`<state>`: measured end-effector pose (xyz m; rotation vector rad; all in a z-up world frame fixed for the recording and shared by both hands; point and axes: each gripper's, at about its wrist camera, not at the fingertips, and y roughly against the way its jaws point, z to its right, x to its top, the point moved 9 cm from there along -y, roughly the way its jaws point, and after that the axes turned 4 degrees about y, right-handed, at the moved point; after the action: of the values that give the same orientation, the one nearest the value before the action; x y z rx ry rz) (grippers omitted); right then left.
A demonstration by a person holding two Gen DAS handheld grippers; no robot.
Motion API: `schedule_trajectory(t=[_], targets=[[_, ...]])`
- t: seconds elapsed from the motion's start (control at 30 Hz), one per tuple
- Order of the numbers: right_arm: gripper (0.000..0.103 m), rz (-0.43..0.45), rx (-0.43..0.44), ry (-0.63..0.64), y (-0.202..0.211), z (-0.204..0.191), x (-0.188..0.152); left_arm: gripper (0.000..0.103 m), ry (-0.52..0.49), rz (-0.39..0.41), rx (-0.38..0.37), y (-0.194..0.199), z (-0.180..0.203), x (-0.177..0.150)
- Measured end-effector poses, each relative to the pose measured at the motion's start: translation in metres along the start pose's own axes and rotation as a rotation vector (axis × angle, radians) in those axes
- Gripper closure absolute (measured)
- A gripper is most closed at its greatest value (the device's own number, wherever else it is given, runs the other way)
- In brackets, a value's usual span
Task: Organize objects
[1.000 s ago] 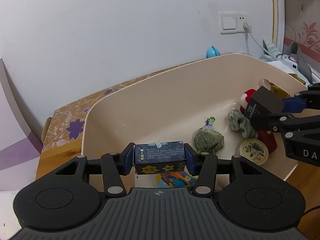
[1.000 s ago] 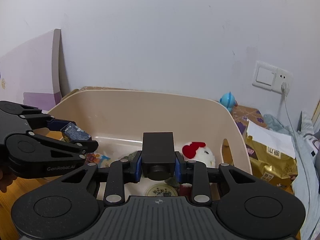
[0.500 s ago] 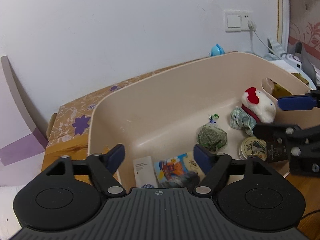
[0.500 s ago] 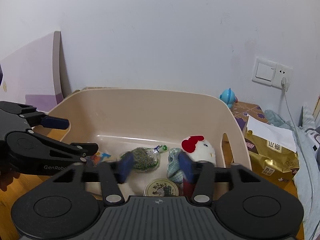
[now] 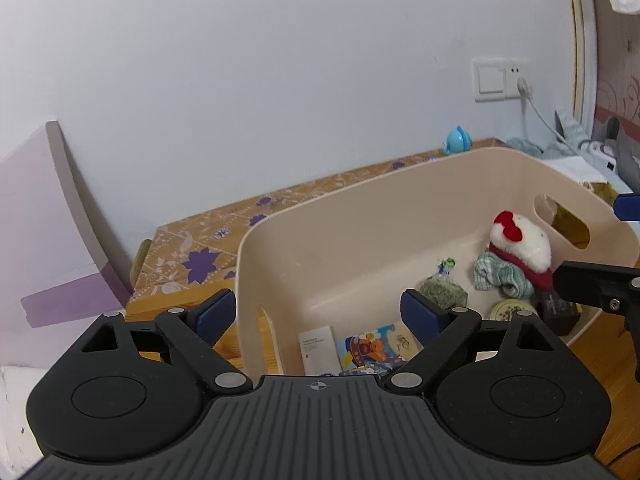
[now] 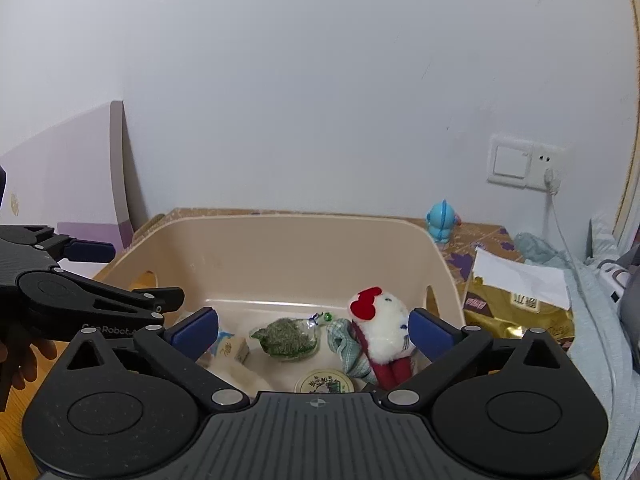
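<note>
Your left tool and right tool have both just been opening and now stand spread with nothing between them, above the beige bin on the worktop. The dark box lies inside beside the plush toy, the printed carton at the near end.

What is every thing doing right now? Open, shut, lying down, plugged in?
left gripper: open, fingers just spread, nothing between them
right gripper: open, fingers just spread, holding nothing
beige bin: upright, no lid, things inside
plush toy: lying in the bin
round tin: lid on, flat
wall plug: plugged in
</note>
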<state>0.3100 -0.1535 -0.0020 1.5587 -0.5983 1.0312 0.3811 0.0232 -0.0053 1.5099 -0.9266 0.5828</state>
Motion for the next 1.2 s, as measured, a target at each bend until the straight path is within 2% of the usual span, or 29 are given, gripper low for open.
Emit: schedule_trajectory(t=[0.37,0.87,1.2], targets=[[0.0,0.024,-0.018,-0.008,0.031,-0.001,-0.003,0.011,0.074,0.039,0.003,0.035,-0.006,-0.008],[0.0,0.031,-0.003,-0.044,0.066,-0.01,-0.02,0.011,0.114,0.098,0.023,0.09,-0.008,-0.019],[0.0,0.033,0.002,-0.057,0.093,-0.012,-0.033,0.011,0.146,0.11,0.013,0.124,-0.011,-0.037]])
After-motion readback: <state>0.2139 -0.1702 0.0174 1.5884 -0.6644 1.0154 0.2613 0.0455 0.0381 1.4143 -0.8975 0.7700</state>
